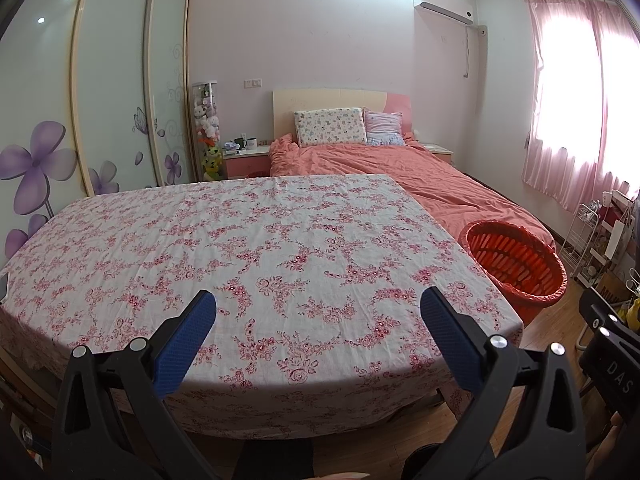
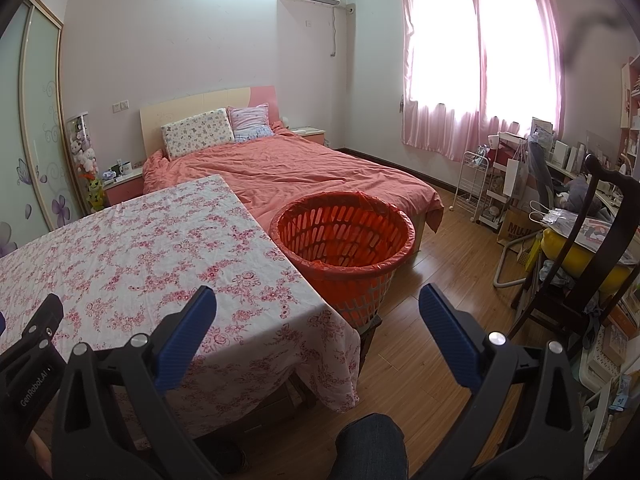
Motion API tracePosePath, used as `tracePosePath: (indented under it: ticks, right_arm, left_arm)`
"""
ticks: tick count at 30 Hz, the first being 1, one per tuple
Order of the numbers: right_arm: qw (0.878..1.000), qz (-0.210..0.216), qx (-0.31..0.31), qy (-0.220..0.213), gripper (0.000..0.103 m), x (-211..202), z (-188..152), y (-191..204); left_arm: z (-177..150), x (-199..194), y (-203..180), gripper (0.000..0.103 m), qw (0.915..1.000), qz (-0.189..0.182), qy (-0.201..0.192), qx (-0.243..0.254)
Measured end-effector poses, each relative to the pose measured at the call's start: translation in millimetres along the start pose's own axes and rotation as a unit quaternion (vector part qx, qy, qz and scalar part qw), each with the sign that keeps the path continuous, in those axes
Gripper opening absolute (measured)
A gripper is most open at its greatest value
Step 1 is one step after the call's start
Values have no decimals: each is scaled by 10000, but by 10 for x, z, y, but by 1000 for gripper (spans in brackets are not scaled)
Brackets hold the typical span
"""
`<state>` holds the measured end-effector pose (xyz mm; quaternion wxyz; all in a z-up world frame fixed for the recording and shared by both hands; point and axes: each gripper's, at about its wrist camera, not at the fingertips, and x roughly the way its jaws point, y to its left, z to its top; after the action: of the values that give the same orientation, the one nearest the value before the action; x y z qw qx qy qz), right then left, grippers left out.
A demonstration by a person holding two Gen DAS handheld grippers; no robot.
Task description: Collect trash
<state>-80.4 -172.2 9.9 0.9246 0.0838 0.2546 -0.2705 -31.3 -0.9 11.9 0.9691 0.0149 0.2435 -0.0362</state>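
An orange slatted basket [image 2: 344,236] lined with an orange bag stands on the floor by the table's right corner; the left wrist view has the basket [image 1: 516,264] at its right. My left gripper [image 1: 318,300] hangs open over the near edge of the table [image 1: 240,240], which wears a pink floral cloth. My right gripper [image 2: 318,300] is open above the table's right corner [image 2: 160,248] and the floor, with nothing between its blue pads. No loose trash shows on the cloth. The basket's bottom is mostly hidden.
A bed [image 2: 300,172] with an orange cover lies beyond the table. A dark wooden chair [image 2: 592,248], a white wire rack [image 2: 476,180] and cluttered shelves fill the right side. A wardrobe [image 1: 100,100] with sliding doors stands left. A person's knee [image 2: 368,448] shows below.
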Motion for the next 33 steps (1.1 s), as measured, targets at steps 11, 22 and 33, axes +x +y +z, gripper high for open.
tracePosePath:
  ticks: [11, 22, 33]
  right_arm:
    - [10000, -3, 0, -2, 99, -2, 0, 6]
    - [10000, -2, -1, 2, 99, -1, 1, 8]
    - [10000, -3, 0, 2, 99, 1, 3, 9]
  left_arm:
    - [4, 3, 3, 101, 10000, -1, 4, 2]
    - [3, 10, 10, 101, 10000, 1, 16, -10]
    - [-3, 16, 21, 101, 10000, 9, 25, -10]
